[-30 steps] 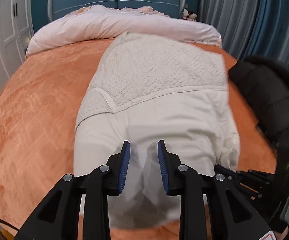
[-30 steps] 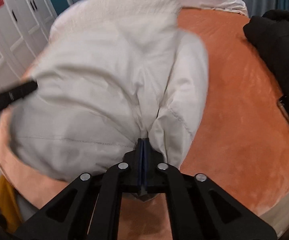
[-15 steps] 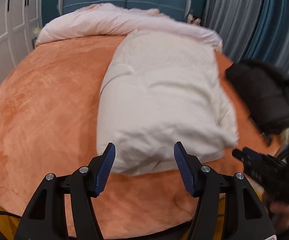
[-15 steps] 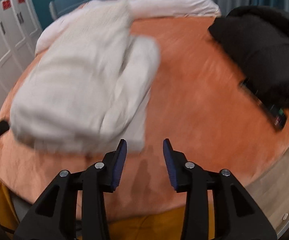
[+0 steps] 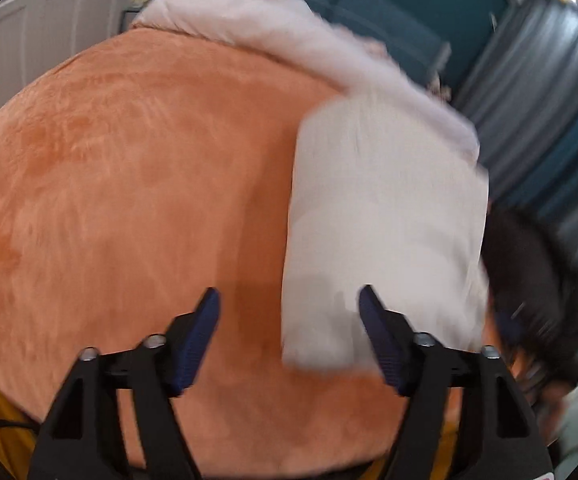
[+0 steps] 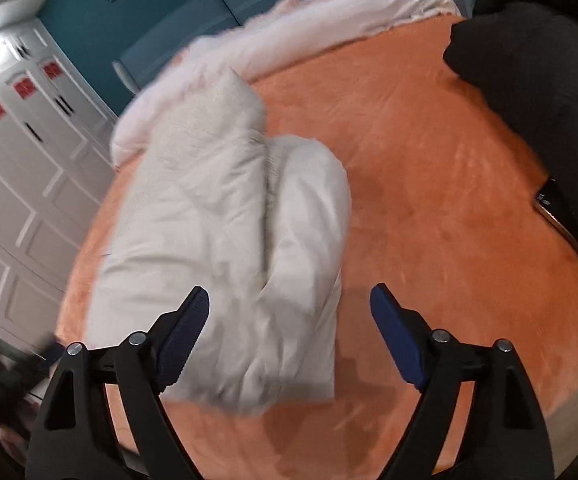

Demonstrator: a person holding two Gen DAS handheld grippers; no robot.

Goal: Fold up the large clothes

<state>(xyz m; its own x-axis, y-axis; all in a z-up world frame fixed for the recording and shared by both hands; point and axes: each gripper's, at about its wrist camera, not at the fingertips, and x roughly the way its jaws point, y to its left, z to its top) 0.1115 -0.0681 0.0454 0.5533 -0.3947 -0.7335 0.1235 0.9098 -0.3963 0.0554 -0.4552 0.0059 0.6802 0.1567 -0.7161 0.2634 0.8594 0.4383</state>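
Note:
A large cream-white garment [image 5: 385,216] lies folded in a thick bundle on the orange bed cover [image 5: 137,184]. In the right wrist view the garment [image 6: 229,248] shows as a long folded stack with a rolled side. My left gripper [image 5: 289,320] is open and empty, above the bundle's near left corner. My right gripper [image 6: 289,320] is open and empty, just above the bundle's near end. Both views are blurred by motion.
A black fluffy coat [image 6: 537,80] lies on the right of the bed; it also shows in the left wrist view [image 5: 529,280]. A pale pink duvet [image 5: 289,40] lies at the head. White wardrobe doors [image 6: 21,184] stand to the left. Grey-blue curtains [image 5: 549,92] hang at the right.
My right gripper let go of the garment and opened wide. My left gripper opened wider. Both pulled back from the bundle and the left view swung to the left.

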